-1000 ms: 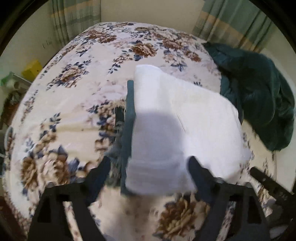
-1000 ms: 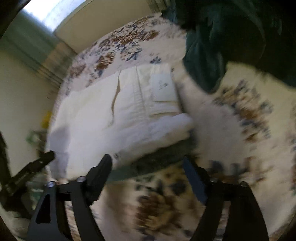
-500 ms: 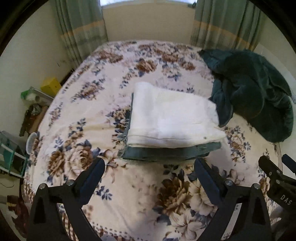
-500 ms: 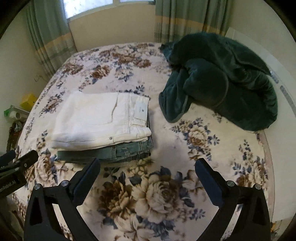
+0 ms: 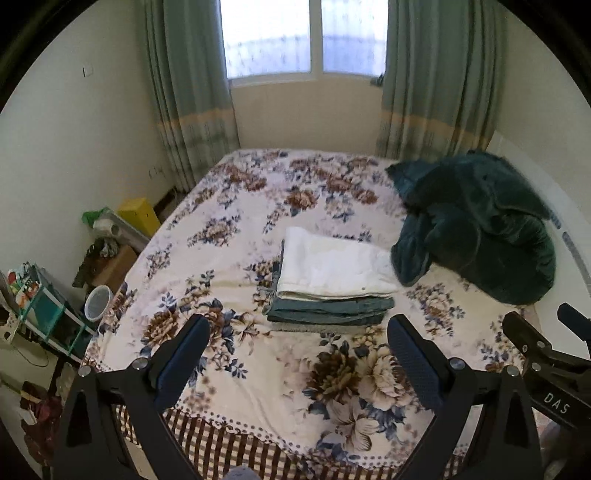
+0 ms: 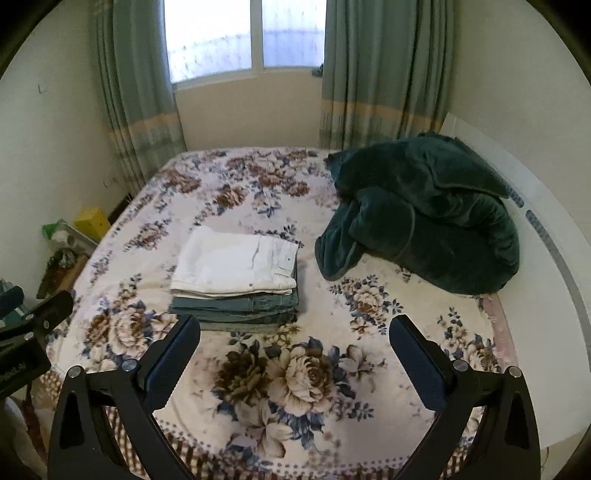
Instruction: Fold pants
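The folded white pants [image 5: 332,267] top a stack of green pants [image 5: 328,312] on the bed [image 5: 229,258], left of the dark blanket [image 5: 476,229]. Both the left gripper [image 5: 295,354] and right gripper [image 6: 295,354] hang spread and empty, near the stack but clear of it.

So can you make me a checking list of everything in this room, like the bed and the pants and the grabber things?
Surface: bed with floral bedspread, flat.
Job's things: white pants, folded, on top of a stack of folded blue-green jeans.
Clutter: dark green blanket heaped on the bed to the right of the stack, apart from it in the right wrist view.
Grippers: left gripper open, empty; right gripper open, empty; both back from the stack.
Cables: nothing seen on the bed.
Surroundings: window with green curtains; yellow box, white cup and shelf items beside the bed.
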Available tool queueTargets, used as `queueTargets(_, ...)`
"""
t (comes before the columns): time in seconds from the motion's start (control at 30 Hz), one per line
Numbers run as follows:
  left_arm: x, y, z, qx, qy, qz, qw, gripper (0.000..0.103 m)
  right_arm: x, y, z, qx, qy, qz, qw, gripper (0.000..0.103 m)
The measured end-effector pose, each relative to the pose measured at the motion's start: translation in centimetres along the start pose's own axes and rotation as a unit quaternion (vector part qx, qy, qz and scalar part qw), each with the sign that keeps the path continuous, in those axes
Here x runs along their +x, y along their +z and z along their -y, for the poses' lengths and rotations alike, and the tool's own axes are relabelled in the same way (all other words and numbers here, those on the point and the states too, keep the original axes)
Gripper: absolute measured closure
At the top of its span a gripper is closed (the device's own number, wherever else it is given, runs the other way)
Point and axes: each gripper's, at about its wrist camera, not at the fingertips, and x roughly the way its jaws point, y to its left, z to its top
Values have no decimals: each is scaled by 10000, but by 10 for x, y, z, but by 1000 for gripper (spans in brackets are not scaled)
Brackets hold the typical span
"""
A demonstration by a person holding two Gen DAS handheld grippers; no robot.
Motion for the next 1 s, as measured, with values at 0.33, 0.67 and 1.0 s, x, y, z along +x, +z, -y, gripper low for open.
queueTargets(0.33,-93,-9,-13,-4,-192,379,9991,5,-154,-5,-4,-79,66,595,9982,0)
queueTargets(0.67,-114,-16,-20,16,-348,421,9985,5,-207,-18,1,92,-32,697,9975,0)
queueTargets(1.0,-114,-23,-20,-24,-243,388,9989,0,-191,-16,2,12,-38,655,9978,0)
